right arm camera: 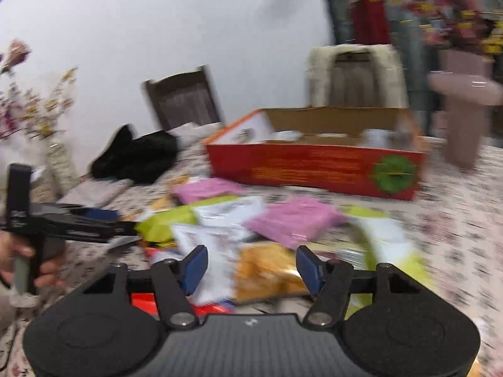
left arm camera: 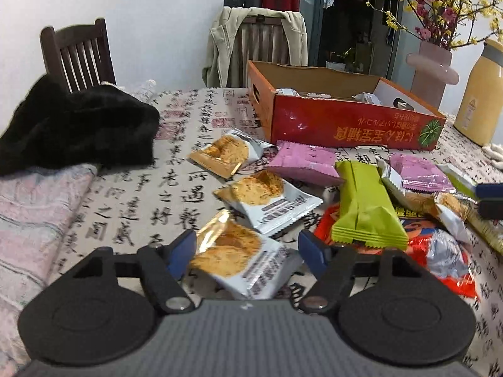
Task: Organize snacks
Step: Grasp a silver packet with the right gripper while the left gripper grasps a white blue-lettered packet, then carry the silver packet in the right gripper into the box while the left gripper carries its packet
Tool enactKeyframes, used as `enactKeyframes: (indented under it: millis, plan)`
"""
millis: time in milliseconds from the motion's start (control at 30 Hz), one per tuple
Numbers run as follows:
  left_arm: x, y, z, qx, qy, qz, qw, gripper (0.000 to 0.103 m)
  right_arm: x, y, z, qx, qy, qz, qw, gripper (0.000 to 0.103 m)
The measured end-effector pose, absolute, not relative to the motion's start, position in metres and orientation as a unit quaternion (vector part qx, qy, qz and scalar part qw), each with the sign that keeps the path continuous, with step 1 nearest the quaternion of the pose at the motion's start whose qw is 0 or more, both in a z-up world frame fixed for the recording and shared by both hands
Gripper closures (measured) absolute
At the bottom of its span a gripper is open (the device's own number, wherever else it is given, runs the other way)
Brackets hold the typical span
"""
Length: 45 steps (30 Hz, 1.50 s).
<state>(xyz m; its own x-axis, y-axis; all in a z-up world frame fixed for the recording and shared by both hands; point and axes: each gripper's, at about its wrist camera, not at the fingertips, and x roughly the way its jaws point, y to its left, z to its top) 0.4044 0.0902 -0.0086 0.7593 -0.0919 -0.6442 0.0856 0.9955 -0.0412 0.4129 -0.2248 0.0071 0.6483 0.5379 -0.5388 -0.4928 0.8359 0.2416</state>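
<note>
Snack packets lie scattered on the table before an open red cardboard box (left arm camera: 345,125) that holds a few silver packets. My left gripper (left arm camera: 246,251) is open, its fingers either side of a white-and-orange cracker packet (left arm camera: 242,259). Two more cracker packets (left arm camera: 267,199), pink packets (left arm camera: 306,161) and a green bar (left arm camera: 366,205) lie beyond. In the blurred right wrist view my right gripper (right arm camera: 251,268) is open above an orange packet (right arm camera: 270,271); the box (right arm camera: 314,166) stands behind the pile. The left gripper (right arm camera: 94,220) shows at the left there.
A black garment (left arm camera: 75,125) and a folded quilt (left arm camera: 37,213) lie at the left. A pink vase (left arm camera: 432,69) with flowers and a yellow jar (left arm camera: 481,94) stand at the back right. Two chairs stand behind the table.
</note>
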Motion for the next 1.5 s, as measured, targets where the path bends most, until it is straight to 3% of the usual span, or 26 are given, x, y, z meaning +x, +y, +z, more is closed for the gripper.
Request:
enactKeyframes:
  millis: [133, 200, 233, 300, 367, 433, 500, 900, 1500]
  plan:
    - [0.41, 0.074, -0.014, 0.015, 0.342, -0.032, 0.939, 0.038, 0.442, -0.196, -0.003, 0.051, 0.333, 0.338, 0.879, 0.046]
    - [0.407, 0.068, -0.015, 0.029, 0.338, -0.034, 0.94, 0.06, 0.451, -0.182, -0.008, 0.043, 0.339, 0.35, 0.872, 0.047]
    - [0.405, 0.067, -0.014, 0.031, 0.337, -0.037, 0.94, 0.063, 0.453, -0.177, -0.01, 0.038, 0.343, 0.345, 0.873, 0.048]
    - [0.398, 0.066, -0.012, 0.03, 0.334, -0.048, 0.941, 0.07, 0.454, -0.173, -0.013, 0.033, 0.357, 0.337, 0.871, 0.06]
    - [0.388, 0.067, -0.01, 0.029, 0.329, -0.052, 0.943, 0.073, 0.447, -0.175, -0.012, 0.04, 0.358, 0.337, 0.87, 0.079]
    - [0.375, 0.069, -0.008, 0.021, 0.327, -0.059, 0.943, 0.074, 0.438, -0.178, -0.009, 0.042, 0.356, 0.331, 0.873, 0.089]
    - [0.36, 0.069, -0.005, 0.018, 0.322, -0.062, 0.944, 0.08, 0.427, -0.182, -0.004, 0.039, 0.352, 0.326, 0.877, 0.089]
    - [0.264, 0.058, 0.017, -0.016, 0.294, -0.085, 0.952, 0.087, 0.315, -0.214, 0.023, 0.03, 0.303, 0.278, 0.911, 0.088]
    - [0.207, 0.04, 0.059, -0.015, 0.248, -0.116, 0.962, 0.087, 0.231, -0.273, 0.042, 0.059, 0.267, 0.192, 0.943, 0.088]
